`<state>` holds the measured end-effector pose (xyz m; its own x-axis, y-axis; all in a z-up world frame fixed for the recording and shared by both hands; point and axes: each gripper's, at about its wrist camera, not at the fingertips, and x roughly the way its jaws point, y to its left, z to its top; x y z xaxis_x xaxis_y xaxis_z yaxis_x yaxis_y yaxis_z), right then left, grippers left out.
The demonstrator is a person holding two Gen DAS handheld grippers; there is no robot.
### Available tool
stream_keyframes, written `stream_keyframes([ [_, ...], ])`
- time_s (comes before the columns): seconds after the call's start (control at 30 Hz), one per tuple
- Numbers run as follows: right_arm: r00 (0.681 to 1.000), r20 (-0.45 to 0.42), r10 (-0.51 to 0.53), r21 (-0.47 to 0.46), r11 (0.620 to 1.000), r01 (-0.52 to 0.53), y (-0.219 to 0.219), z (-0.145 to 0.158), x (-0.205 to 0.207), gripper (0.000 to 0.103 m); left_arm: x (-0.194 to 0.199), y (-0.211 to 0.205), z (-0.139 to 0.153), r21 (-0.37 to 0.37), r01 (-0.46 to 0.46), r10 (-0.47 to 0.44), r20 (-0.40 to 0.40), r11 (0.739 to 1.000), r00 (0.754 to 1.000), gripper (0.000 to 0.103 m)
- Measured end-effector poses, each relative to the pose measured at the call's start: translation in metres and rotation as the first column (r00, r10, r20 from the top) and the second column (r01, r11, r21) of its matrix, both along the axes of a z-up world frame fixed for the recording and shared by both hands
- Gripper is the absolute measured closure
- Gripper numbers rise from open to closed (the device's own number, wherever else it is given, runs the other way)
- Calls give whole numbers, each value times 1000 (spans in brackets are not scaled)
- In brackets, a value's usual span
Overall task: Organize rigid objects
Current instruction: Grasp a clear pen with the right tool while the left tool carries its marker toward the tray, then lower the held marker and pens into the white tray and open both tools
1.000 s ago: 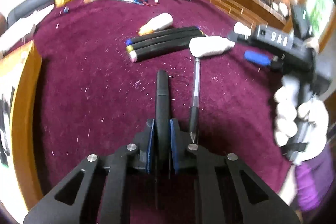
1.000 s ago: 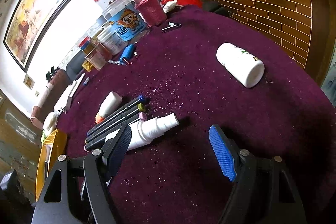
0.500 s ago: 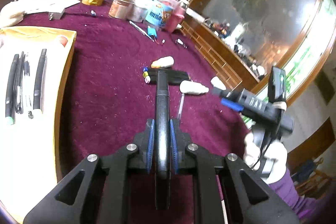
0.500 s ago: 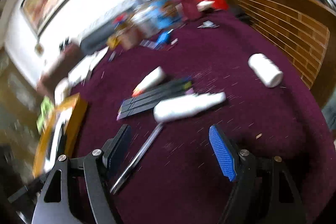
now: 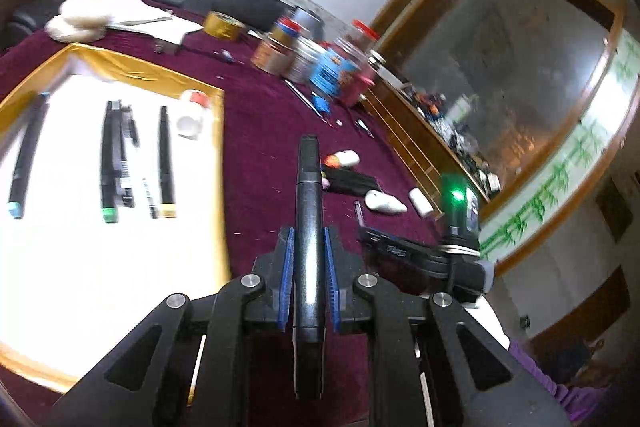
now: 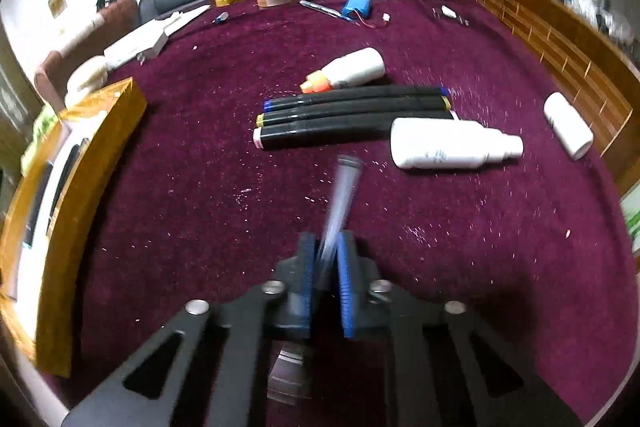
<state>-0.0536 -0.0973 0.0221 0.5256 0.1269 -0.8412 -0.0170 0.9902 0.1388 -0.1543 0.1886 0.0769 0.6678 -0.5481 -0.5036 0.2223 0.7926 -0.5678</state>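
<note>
Black marker: clamped between blue pads of left claw, pointing away, above the counter. Clear pen: pinched in right claw, tilted forward, blurred. Three black markers lie side by side on the cloth; white spray bottle on its side, just right.

Maroon-carpeted table, three black markers laid side by side, white spray bottle touching them, gold-rimmed tray at left.
</note>
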Motion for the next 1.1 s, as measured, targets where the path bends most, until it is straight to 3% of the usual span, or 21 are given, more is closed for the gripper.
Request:
stream_keyframes([
  [0.23,1000,-5,-14,217,976,15,-26,7,-13,95,-1,41,-10,-35,-91,90,-30,995,996,91],
  [0.4,999,4,40,396,917,-38,-23,24,-16,95,4,72,-15,-1,-179,179,-71,984,981,91],
  [0.5,994,17,105,452,886,-102,-2,37,-12,95,16,88,-18,44,-213,217,-105,976,971,91],
  [0.8,952,13,306,500,822,-271,103,53,11,95,75,118,-33,130,-235,260,-225,963,939,91],
  [1.1,903,-49,428,494,795,-350,208,42,41,95,116,137,-55,168,-249,291,-310,954,905,91],
])
